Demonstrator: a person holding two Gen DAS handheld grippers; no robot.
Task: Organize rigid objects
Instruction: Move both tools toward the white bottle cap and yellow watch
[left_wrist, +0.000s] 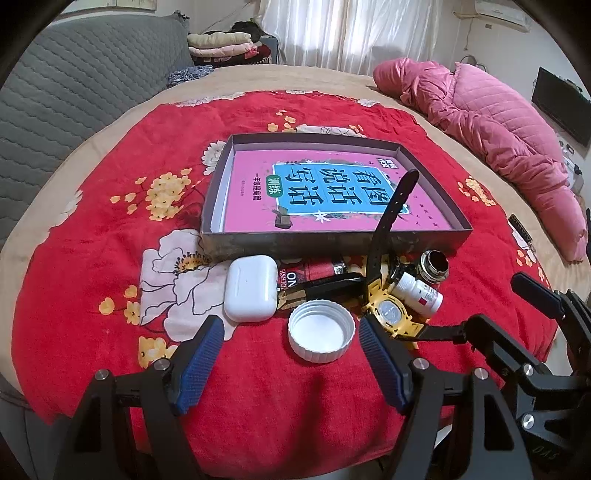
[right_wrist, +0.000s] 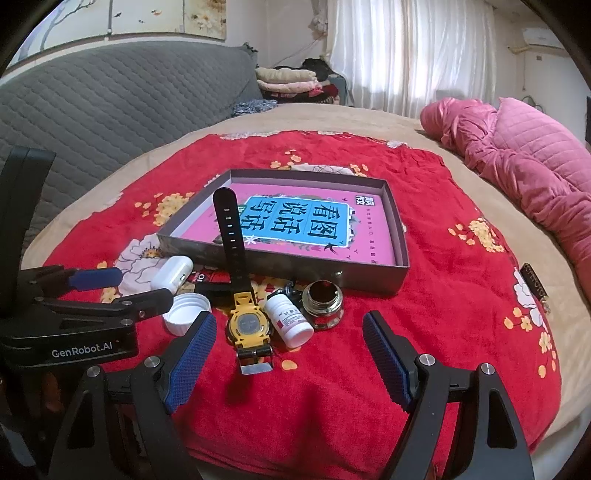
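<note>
A shallow grey box (left_wrist: 332, 242) with a pink book lying in it sits on the red floral blanket (left_wrist: 258, 387). In front of it lie a white earbud case (left_wrist: 251, 288), a white cap (left_wrist: 320, 334), a yellow watch (left_wrist: 391, 314) with its black strap sticking up, a white pill bottle (left_wrist: 417, 291) and a small glass jar (left_wrist: 436, 264). My left gripper (left_wrist: 291, 354) is open, with the cap just ahead between its fingers, untouched. My right gripper (right_wrist: 290, 354) is open too, just short of the watch (right_wrist: 249, 325) and pill bottle (right_wrist: 288, 321).
A red pack (left_wrist: 310, 271) and a black-and-gold item (left_wrist: 321, 286) lie behind the cap. A pink quilt (left_wrist: 498, 122) is heaped at the right, a grey padded headboard (left_wrist: 74, 74) stands at the left, and folded clothes (left_wrist: 221, 44) are stacked at the back.
</note>
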